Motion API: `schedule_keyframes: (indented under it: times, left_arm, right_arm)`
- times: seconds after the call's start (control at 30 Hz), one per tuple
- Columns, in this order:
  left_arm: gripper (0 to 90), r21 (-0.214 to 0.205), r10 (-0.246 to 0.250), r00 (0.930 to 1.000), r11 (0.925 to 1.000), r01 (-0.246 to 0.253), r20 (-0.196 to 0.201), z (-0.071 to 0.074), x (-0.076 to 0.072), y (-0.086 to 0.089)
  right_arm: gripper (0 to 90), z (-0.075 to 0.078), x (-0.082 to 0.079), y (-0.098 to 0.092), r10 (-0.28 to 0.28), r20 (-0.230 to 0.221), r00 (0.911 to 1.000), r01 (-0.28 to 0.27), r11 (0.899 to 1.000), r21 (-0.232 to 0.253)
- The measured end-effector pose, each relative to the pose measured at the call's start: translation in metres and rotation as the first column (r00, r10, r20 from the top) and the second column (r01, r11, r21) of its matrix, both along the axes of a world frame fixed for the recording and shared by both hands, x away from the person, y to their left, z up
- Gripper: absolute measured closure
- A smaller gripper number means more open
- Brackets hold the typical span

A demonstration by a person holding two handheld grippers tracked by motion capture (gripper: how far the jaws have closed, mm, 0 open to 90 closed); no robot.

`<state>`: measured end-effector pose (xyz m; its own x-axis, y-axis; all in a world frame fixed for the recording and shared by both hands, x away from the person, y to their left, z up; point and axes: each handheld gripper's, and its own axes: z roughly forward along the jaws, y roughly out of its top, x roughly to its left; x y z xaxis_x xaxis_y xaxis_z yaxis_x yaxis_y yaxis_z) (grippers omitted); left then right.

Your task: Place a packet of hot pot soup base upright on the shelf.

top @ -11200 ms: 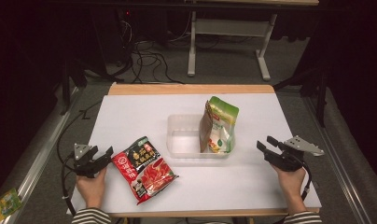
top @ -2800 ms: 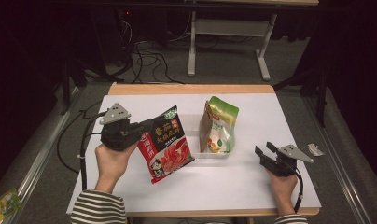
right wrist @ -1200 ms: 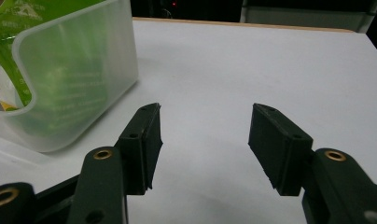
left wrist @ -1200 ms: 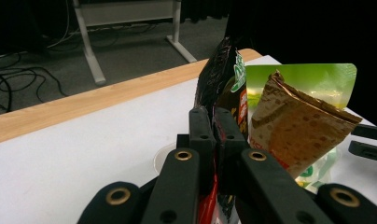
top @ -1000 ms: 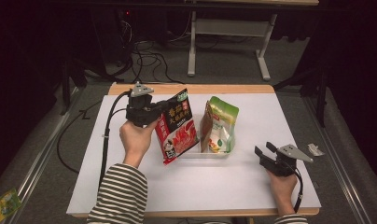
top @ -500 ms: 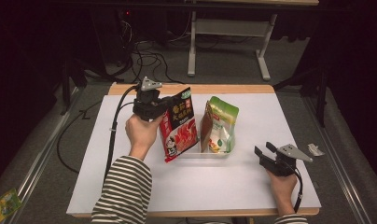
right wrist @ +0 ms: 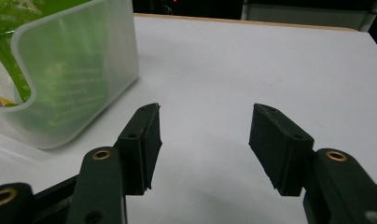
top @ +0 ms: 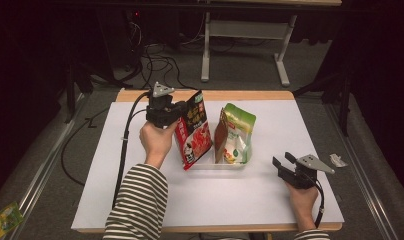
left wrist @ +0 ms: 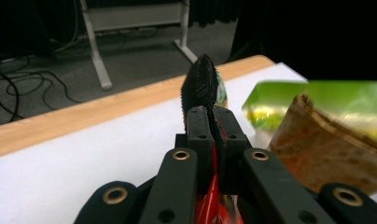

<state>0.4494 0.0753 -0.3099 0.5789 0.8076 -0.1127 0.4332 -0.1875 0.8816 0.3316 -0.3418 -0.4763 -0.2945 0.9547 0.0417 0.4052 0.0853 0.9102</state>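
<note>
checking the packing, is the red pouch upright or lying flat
Upright: the left tool grips the red pouch by its top edge, its bottom at the clear tray.

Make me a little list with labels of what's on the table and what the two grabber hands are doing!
left gripper: shut on the red packet, holding it upright by its top edge
red packet: lower end at the clear tub, left side
green packet: standing in the tub
right gripper: open, nothing between the jaws, low over the white table
spot: right gripper is right of the tub
</note>
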Motion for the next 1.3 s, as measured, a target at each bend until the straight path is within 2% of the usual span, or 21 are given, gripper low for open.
schedule_keyframes:
  times: [0.03, 0.07, 0.17, 0.2, 0.23, 0.27, 0.3, 0.4, 0.6, 0.7, 0.83, 0.93, 1.07, 1.1, 1.17, 1.3]
  left_arm:
    - [85.9, -0.049, -0.015, 0.9998, 0.9987, 0.015, -0.013, -0.002, 0.002, 0.003]
    - [84.7, -0.056, -0.024, 0.9995, 0.9981, 0.023, -0.018, -0.002, 0.002, 0.004]
    - [76.6, -0.056, -0.03, 0.9994, 0.998, 0.029, -0.017, -0.003, 0.003, 0.005]
    - [76.6, -0.06, -0.029, 0.9995, 0.9978, 0.028, -0.013, -0.003, 0.003, 0.005]
    - [71.7, -0.066, -0.029, 0.9996, 0.9974, 0.029, -0.002, -0.003, 0.002, 0.007]
    - [71.7, -0.06, -0.029, 0.9996, 0.9978, 0.03, 0.003, -0.003, 0.002, 0.007]
    - [67.6, -0.048, -0.035, 0.9994, 0.9983, 0.035, 0.006, -0.002, 0.001, 0.009]
    - [59.3, -0.044, -0.035, 0.9994, 0.9984, 0.035, 0.002, -0.001, 0.0, 0.011]
    - [51.3, -0.043, -0.046, 0.9989, 0.998, 0.045, -0.014, -0.003, -0.009, 0.02]
    - [50.0, -0.037, -0.049, 0.9986, 0.9982, 0.048, -0.019, -0.006, -0.012, 0.023]
    - [49.9, -0.025, -0.065, 0.996, 0.9977, 0.063, -0.062, -0.014, -0.021, 0.03]
    - [50.1, -0.014, -0.079, 0.9941, 0.9968, 0.078, -0.074, -0.018, -0.026, 0.031]
    - [50.3, 0.005, -0.106, 0.9882, 0.9943, 0.107, -0.111, -0.035, -0.037, 0.036]
    - [50.8, 0.005, -0.106, 0.9882, 0.9943, 0.107, -0.111, -0.035, -0.037, 0.036]
    - [51.8, 0.016, -0.122, 0.9833, 0.992, 0.125, -0.135, -0.045, -0.044, 0.036]
    - [54.3, 0.024, -0.141, 0.9783, 0.9889, 0.146, -0.151, -0.054, -0.05, 0.034]
  right_arm:
    - [43.4, 0.0, 0.0, 0.0, 0.003, 0.001, 1.0, -0.003, 1.0, -0.002]
    - [43.4, 0.0, 0.0, 0.0, 0.002, 0.0, 1.0, -0.002, 1.0, -0.001]
    - [43.3, 0.0, 0.0, 0.0, 0.001, -0.001, 1.0, -0.001, 1.0, -0.003]
    - [43.3, 0.0, 0.0, 0.0, -0.002, -0.003, 1.0, 0.002, 1.0, -0.001]
    - [43.2, 0.0, 0.0, 0.0, -0.003, -0.004, 1.0, 0.003, 1.0, -0.002]
    - [43.2, 0.0, 0.0, 0.0, -0.003, -0.004, 1.0, 0.003, 1.0, -0.002]
    - [43.1, 0.0, 0.0, 0.0, -0.002, -0.006, 1.0, 0.002, 1.0, -0.001]
    - [43.1, 0.0, 0.0, 0.0, -0.001, -0.006, 1.0, 0.001, 1.0, -0.002]
    - [43.1, 0.0, 0.0, 0.001, -0.002, -0.003, 1.0, 0.002, 1.0, -0.006]
    - [43.1, 0.0, 0.0, 0.001, -0.001, -0.002, 1.0, 0.001, 1.0, -0.006]
    - [43.2, 0.0, 0.0, 0.001, 0.0, -0.003, 1.0, 0.0, 1.0, -0.009]
    - [43.2, 0.0, 0.0, 0.001, 0.002, 0.0, 1.0, -0.002, 1.0, -0.014]
    - [43.2, 0.0, 0.0, 0.001, 0.002, -0.002, 1.0, -0.002, 1.0, -0.014]
    - [43.2, 0.0, 0.0, 0.001, 0.002, -0.002, 1.0, -0.002, 1.0, -0.014]
    - [43.3, 0.0, 0.0, 0.002, 0.0, -0.005, 1.0, 0.0, 1.0, -0.012]
    - [43.3, 0.0, 0.0, 0.002, -0.002, -0.01, 0.9999, 0.002, 1.0, -0.013]
